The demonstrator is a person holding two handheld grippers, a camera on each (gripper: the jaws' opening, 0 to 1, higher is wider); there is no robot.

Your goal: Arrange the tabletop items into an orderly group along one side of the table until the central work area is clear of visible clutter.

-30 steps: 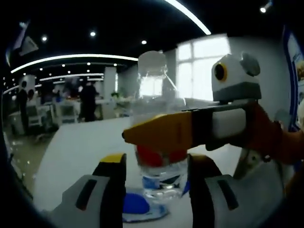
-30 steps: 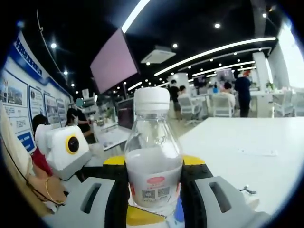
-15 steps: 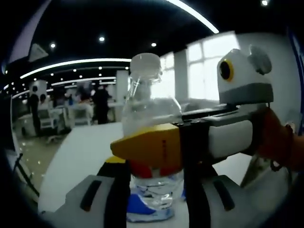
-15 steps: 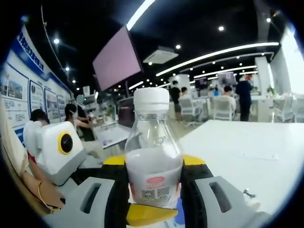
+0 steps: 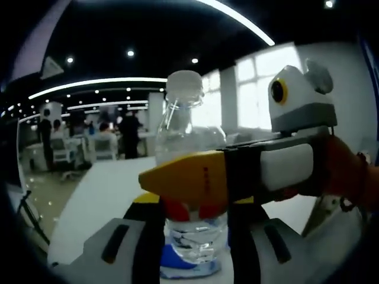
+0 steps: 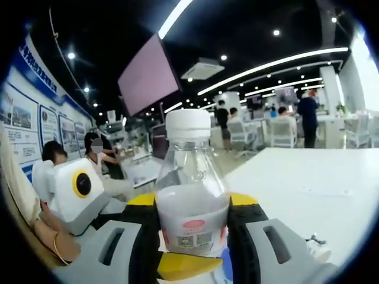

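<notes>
Right gripper (image 6: pixel 192 236) pinched the bottle (image 6: pixel 191 195) at its labelled middle, upright above the table (image 6: pixel 308 177); left gripper (image 5: pixel 192 236) flanked its base, contact unclear. Thin, slippery plastic, light; grip mid-body.

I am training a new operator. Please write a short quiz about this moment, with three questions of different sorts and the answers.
1. True or false: the bottle has its white cap on.
2. Which gripper is shut on the bottle? A) left B) right
3. Fill in: the bottle stands upright on the white ____.

Key:
1. True.
2. B. The right gripper clamps the bottle; in the left gripper view its yellow jaw crosses the bottle.
3. Table.
</notes>
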